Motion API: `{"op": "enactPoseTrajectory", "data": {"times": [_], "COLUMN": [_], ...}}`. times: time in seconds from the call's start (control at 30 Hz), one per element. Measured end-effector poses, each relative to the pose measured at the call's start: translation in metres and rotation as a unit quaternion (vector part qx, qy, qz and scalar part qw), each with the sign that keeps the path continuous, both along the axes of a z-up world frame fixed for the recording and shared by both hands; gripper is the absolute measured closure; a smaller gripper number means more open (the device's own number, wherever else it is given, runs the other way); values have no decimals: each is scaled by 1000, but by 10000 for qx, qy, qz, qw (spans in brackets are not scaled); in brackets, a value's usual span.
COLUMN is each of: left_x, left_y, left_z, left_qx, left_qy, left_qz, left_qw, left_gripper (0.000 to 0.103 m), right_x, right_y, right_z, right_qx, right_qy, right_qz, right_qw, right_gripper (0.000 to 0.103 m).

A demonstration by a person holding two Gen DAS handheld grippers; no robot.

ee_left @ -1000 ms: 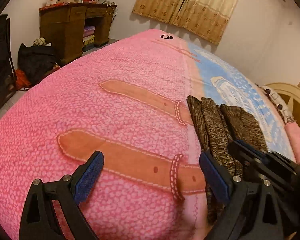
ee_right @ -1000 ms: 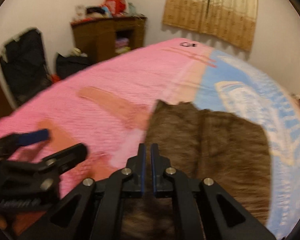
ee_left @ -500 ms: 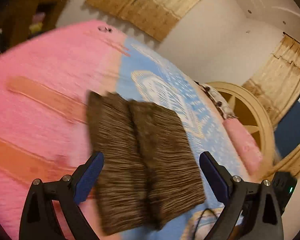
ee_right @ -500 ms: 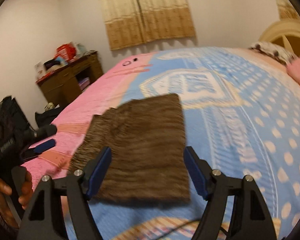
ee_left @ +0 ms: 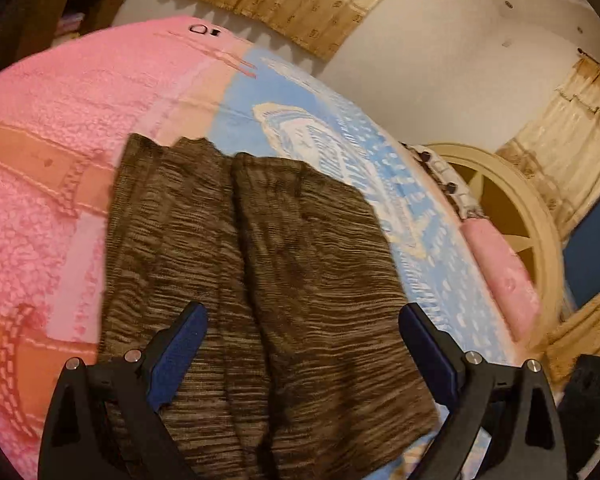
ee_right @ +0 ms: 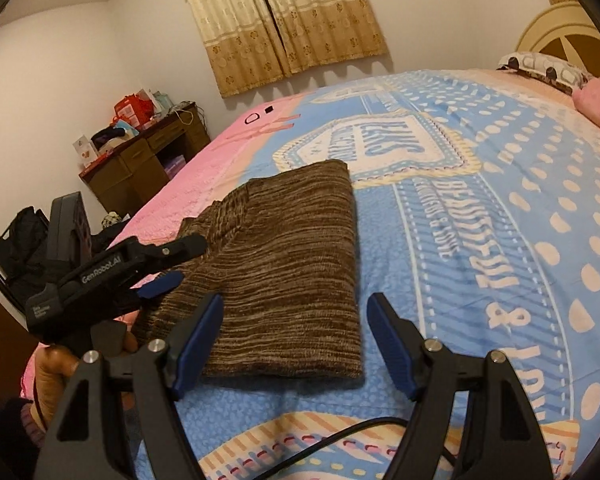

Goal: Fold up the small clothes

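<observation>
Right gripper (ee_right: 296, 340) jaws just sprang open, nothing between; left gripper (ee_left: 302, 354) open too. Brown garment (ee_right: 276, 264) lies folded on bed (ee_right: 500, 220); fold released.

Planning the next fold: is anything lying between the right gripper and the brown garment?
Nothing visible. The right gripper, jaws open, hangs just short of the brown garment, with only bare bedspread between.
</observation>
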State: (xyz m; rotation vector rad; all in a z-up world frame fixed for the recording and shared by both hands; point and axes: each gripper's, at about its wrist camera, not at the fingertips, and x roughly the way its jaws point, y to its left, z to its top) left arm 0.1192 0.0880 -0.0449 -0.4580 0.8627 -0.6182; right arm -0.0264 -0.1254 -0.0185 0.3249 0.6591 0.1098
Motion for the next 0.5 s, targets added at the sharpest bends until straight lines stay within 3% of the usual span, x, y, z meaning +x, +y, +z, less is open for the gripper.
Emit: {"op": "enactPoseTrajectory", "data": {"times": [0.13,0.3,0.4,0.5], "left_x": [-1,-8,-4,2], "left_y": [-3,1,0,-2], "left_z": [0,0,-5,-3], "left_qx": [80,-525,-360,-544], "left_qy": [-31,118,168,286], "left_qz": [-87,-263,-198,-140], "left_qw": [9999,9982,9990,9980], "left_gripper": [7,7,7,7], "right_x": [3,3,3,3], "right_y": [-9,-19,-21,-20], "right_z": [-8,-14,-14,-13], "right_qx": [194,346,396,398], "right_qy": [103,220,240,238], "right_qz": [-78,-189,-232,-208], "right_qw": [9997,9990,9987,9987], "right_gripper": [26,26,26,26]}}
